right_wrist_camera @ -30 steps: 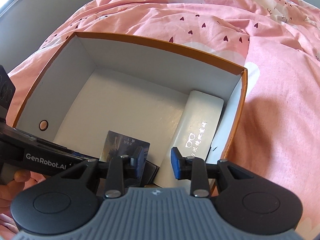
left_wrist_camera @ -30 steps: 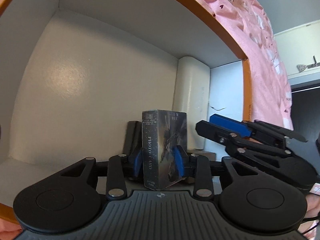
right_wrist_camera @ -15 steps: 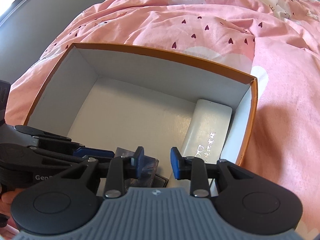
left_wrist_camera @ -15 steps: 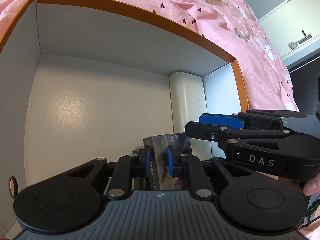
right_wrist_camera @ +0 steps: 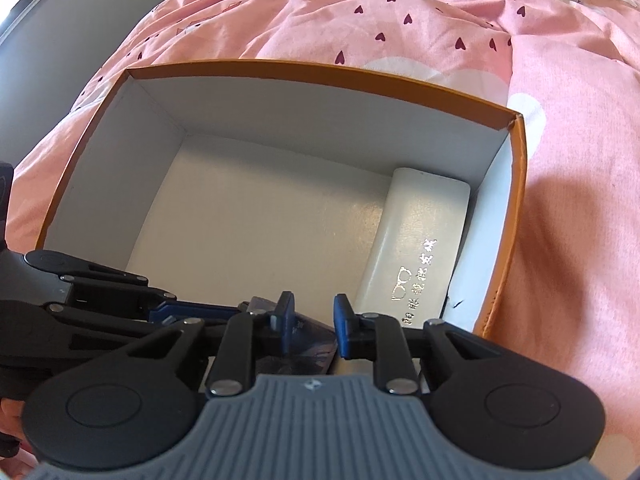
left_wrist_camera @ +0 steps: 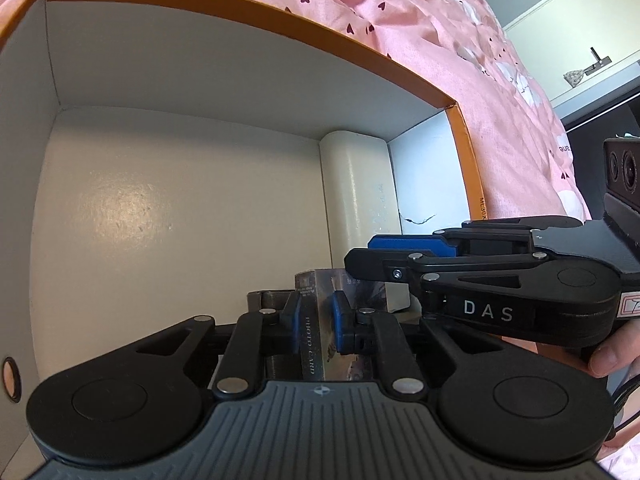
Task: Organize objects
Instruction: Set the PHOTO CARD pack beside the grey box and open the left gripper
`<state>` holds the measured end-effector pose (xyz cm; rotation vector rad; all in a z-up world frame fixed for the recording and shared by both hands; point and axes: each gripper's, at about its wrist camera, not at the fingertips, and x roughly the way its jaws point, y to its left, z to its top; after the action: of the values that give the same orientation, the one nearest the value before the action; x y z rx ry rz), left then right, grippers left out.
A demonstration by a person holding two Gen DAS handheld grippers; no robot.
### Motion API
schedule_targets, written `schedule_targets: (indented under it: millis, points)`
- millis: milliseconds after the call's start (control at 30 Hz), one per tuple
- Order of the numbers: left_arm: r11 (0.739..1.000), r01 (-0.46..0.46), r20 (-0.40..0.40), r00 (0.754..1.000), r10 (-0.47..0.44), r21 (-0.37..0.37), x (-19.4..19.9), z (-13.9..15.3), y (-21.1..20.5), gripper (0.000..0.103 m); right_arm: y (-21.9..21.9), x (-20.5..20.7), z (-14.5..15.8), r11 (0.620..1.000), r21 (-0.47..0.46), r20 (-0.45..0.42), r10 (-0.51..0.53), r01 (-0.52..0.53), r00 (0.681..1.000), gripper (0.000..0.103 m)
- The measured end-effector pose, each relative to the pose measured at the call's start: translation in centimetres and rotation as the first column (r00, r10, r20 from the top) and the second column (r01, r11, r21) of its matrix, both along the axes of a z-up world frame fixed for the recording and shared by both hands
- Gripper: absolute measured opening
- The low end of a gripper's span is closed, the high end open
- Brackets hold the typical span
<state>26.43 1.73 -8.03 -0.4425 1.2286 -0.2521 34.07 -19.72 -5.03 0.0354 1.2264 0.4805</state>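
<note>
An orange box with a white inside lies on the pink bedding. A white glasses case lies along its right wall. My left gripper is shut on a dark photo card box at the near edge of the orange box; the card box also shows in the right wrist view. A dark object sits just behind it. My right gripper is open and empty, hovering over the card box; it also shows in the left wrist view.
Pink bedding with small hearts surrounds the box. A round hole is in the box's left wall. A white cabinet stands at the far right.
My left gripper has narrowed its grip on the photo card box and pulled back with it toward the near edge. The right gripper has risen and stays open above it.
</note>
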Motion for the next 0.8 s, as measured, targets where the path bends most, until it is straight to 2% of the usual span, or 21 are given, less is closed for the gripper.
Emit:
schedule_targets:
  millis: [67,133,300,433,567,800]
  points:
    - [1.000,-0.001,0.002,1.000,0.001,0.023,-0.4,0.5,0.2,0.021,-0.1,-0.1,0.2,1.000,0.002,0.008,-0.002,0.002,1.000,0.024]
    - [1.000,-0.014,-0.035,0.999,0.015,0.025,-0.5,0.2,0.5,0.035,-0.1,-0.2,0.4,1.000,-0.002,0.014,-0.002,0.002,1.000,0.024]
    - [0.997,-0.076,-0.105,0.992,0.074,-0.011,-0.9,-1.2,1.4,0.049,-0.2,-0.4,0.4,1.000,-0.004,0.018,-0.006,0.006,1.000,0.024]
    - [0.984,-0.122,-0.164,0.981,0.100,-0.127,-1.0,-2.6,2.0,0.051,-0.3,-0.6,0.3,1.000,0.001,0.017,-0.003,0.003,1.000,0.024]
    - [0.980,-0.141,-0.172,0.978,0.115,-0.144,-1.0,-2.9,2.2,0.052,-0.4,-0.7,0.2,1.000,0.010,0.011,0.002,-0.002,1.000,0.024]
    - [0.986,-0.114,-0.164,0.982,0.093,-0.123,-0.9,-2.5,1.9,0.052,-0.3,-0.7,0.0,1.000,0.009,0.013,0.002,-0.002,1.000,0.025]
